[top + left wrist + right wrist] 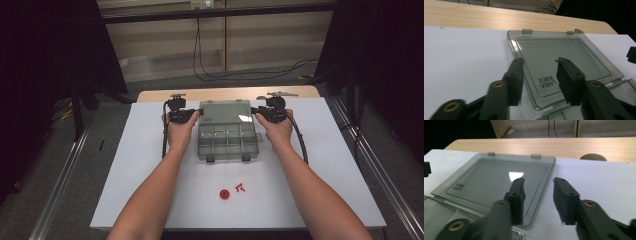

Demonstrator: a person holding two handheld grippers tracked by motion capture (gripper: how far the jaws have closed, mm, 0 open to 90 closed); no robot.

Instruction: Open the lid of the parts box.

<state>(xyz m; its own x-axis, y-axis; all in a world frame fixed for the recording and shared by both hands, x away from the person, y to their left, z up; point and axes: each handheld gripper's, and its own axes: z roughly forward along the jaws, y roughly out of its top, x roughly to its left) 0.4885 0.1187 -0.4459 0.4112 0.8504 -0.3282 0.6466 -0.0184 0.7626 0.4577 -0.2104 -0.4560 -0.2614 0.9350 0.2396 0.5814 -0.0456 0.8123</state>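
We have the clear organiser box (227, 131) mid-table with its lid (554, 57) laid flat open away from us; our left gripper (539, 75) and right gripper (537, 197), jaws apart and empty, straddle the lid's two side edges, equally near.

A lab or test workshop is showing here: a white-covered surface (150, 150) is sitting on a wooden top amid dark curtains (45, 60), metal frame rails (60, 185) are flanking it, and black cables (210, 70) are trailing across bare floor.
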